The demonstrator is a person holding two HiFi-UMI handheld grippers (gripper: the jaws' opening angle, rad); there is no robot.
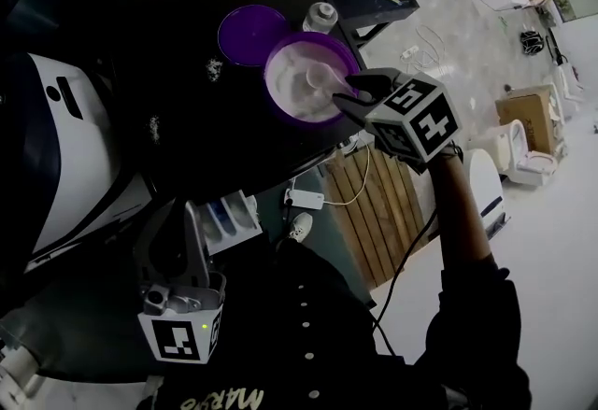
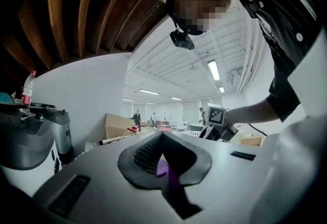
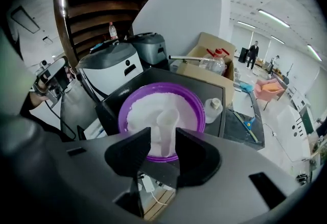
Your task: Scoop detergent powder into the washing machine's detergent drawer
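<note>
Powder point(image 1: 291, 72), white and heaped, fills a purple tub point(image 1: 348, 51) at upper centre of the head view; a white scoop point(image 3: 166, 123) lies in it, between the right gripper's point(image 3: 162, 141) wide-apart jaws; left gripper point(image 2: 161, 136) jaws together, empty

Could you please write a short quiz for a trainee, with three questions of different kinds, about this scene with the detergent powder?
1. True or false: the purple lid is closed on the powder tub.
2. What lies in the powder? A) a white scoop B) a metal fork C) a brush
3. Are the jaws of the right tool apart or together?

Key
1. False: the lid lies beside the tub on the table.
2. A
3. Apart. The scoop shows between them, but they are not pressing on it.
</note>
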